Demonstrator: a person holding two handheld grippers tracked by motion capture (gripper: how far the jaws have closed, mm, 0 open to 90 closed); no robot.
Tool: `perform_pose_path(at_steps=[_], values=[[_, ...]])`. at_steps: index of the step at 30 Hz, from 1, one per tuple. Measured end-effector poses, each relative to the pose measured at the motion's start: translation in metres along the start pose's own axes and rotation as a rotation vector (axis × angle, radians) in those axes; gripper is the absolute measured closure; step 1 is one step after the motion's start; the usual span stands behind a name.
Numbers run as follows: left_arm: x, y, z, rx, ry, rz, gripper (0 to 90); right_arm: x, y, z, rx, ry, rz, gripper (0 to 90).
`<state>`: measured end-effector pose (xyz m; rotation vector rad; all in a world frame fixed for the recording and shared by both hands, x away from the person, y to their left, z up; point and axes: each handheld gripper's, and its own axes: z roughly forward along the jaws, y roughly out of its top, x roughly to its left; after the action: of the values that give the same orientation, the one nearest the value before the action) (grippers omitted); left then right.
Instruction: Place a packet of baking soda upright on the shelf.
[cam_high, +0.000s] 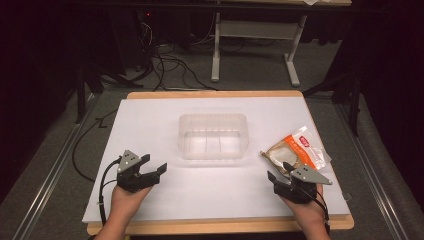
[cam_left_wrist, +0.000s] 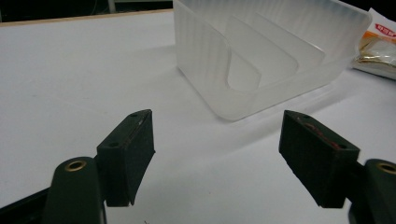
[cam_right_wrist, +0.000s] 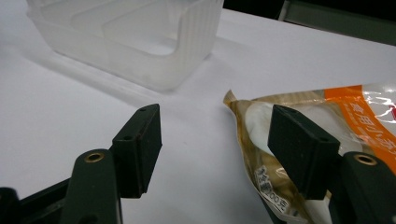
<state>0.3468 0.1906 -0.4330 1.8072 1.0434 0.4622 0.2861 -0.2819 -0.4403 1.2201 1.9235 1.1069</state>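
Open tongs (cam_high: 152, 169) low over white tabletop (cam_high: 150, 125), dark cabled floor (cam_high: 170, 70) beyond

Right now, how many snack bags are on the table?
1. The snack bag lies on the white table, to the right of the clear plastic bin, just ahead of the right gripper. Nothing seems hidden inside the bin.

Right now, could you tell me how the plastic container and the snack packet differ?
The plastic container is frosted, rigid and open-topped with dividers inside; the snack packet is a flat, sealed wrapper with orange print. The container sits mid-table, apart from both claws; the packet lies right before the open right claw. Both rest on the white table.
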Motion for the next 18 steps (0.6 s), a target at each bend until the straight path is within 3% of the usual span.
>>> perform_pose_path(at_steps=[5,11,18], values=[[0.0028,-0.0005,0.0003,0.007,0.003,-0.003,27.7,-0.0033,-0.0016,0.0014,0.015,0.012,0.037,35.0],[0.0077,-0.0017,-0.0002,0.009,0.001,-0.005,28.7,-0.0022,-0.0030,0.0055,0.033,0.018,0.023,34.4],[0.0096,-0.0027,0.0038,0.001,0.012,-0.017,24.6,-0.0073,-0.0030,0.0043,0.022,0.034,0.046,35.4]])
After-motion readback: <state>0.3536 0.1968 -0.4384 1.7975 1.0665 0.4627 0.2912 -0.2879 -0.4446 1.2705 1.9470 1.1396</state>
